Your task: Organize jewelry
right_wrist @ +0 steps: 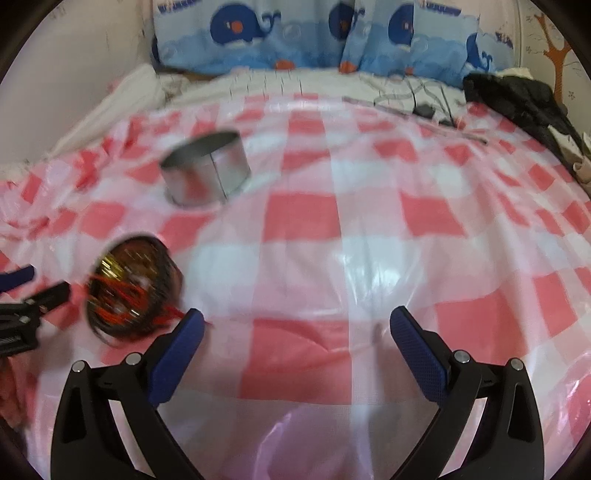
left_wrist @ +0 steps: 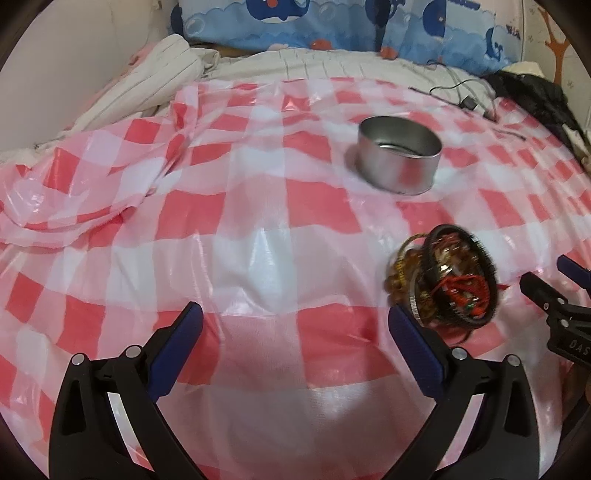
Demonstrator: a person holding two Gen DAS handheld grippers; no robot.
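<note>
Left gripper (left_wrist: 295, 317) jaws apart, right gripper (right_wrist: 295, 325) jaws apart, tangled amber-and-red jewelry pile (left_wrist: 456, 278) between them, round silver metal tin (left_wrist: 399, 159) beyond on red-and-white checkered plastic sheet (left_wrist: 258, 206)

Glossy, wrinkled red-and-white checked plastic sheet (left_wrist: 258, 229); brushed-metal oval tin (left_wrist: 399, 158), dull sheen; matt black plastic fingers (left_wrist: 177, 350) with textured blue pads; whale-print cloth pillows (right_wrist: 258, 33).
</note>
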